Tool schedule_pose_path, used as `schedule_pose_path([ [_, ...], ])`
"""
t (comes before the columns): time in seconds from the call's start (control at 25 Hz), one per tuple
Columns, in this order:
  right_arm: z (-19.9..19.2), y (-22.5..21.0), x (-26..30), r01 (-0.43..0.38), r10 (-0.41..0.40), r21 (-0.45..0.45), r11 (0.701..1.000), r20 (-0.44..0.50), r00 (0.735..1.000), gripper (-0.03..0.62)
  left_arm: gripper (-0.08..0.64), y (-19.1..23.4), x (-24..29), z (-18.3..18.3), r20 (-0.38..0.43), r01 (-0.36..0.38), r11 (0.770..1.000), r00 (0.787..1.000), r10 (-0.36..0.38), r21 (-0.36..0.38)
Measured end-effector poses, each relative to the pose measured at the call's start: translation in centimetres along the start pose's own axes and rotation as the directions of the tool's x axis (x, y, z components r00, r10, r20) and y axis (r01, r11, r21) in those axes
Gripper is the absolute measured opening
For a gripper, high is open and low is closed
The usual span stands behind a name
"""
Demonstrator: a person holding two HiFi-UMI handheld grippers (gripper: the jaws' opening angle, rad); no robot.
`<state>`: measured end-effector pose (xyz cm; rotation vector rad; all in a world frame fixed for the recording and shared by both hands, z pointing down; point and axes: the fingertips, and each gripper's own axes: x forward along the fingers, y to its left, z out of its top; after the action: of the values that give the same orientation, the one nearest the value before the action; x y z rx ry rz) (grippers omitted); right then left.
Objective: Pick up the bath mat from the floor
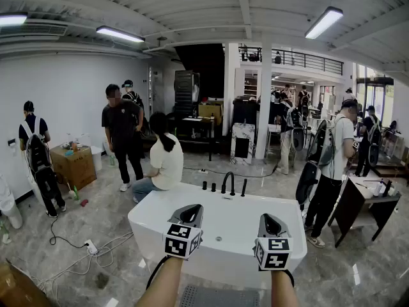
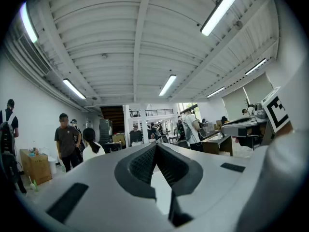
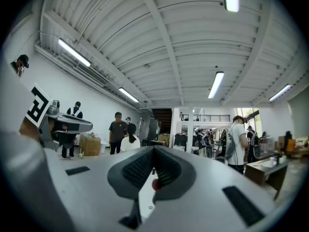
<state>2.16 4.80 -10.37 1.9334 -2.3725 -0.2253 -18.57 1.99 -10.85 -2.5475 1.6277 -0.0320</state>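
White bathtub (image 1: 220,238), left claw (image 1: 190,212), right claw (image 1: 268,222) closed

Bath mat (image 1: 220,297) on floor (image 1: 96,232) before bathtub (image 1: 223,264); cardboard box (image 1: 74,165) far left.

bath mat (image 1: 220,297); grey, dotted texture; flat on floor (image 1: 332,280); just before white bathtub (image 1: 217,226)

White bathtub (image 1: 223,226) centre, black faucet (image 1: 227,183) on rim; seated person (image 1: 167,162) behind; cardboard box (image 1: 75,165) left.
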Motion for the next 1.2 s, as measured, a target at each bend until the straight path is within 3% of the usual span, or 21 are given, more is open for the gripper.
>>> schedule_pose_path([
  [0.44, -0.8, -0.4, -0.6, -0.001, 0.001, 0.006, 1.000, -0.007, 1.000, 0.018, 0.006, -0.7, -0.1, -0.5, -0.008, 0.000, 1.000, 1.000, 0.000, -0.004],
  [0.68, -1.0, -2.7, -1.9, -0.001, 0.000, 0.022, 1.000, 0.020, 1.000, 0.019, 0.006, -3.7, 0.5, -0.5, -0.017, 0.015, 1.000, 1.000, -0.015, 0.010],
  [0.84, -1.5, -4.7, -3.4, -0.017, 0.018, -0.021, 1.000, 0.018, 1.000, 0.020, 0.006, -6.4, 0.8, -1.1, -0.037, 0.018, 1.000, 0.999, -0.017, 0.023],
  [1.2, -6.1, -6.5, -1.8, -0.060, 0.060, 0.005, 0.998, -0.037, 0.998, 0.020, 0.006, -7.7, 2.3, -6.7, -0.133, -0.009, 1.000, 0.991, 0.010, 0.008],
])
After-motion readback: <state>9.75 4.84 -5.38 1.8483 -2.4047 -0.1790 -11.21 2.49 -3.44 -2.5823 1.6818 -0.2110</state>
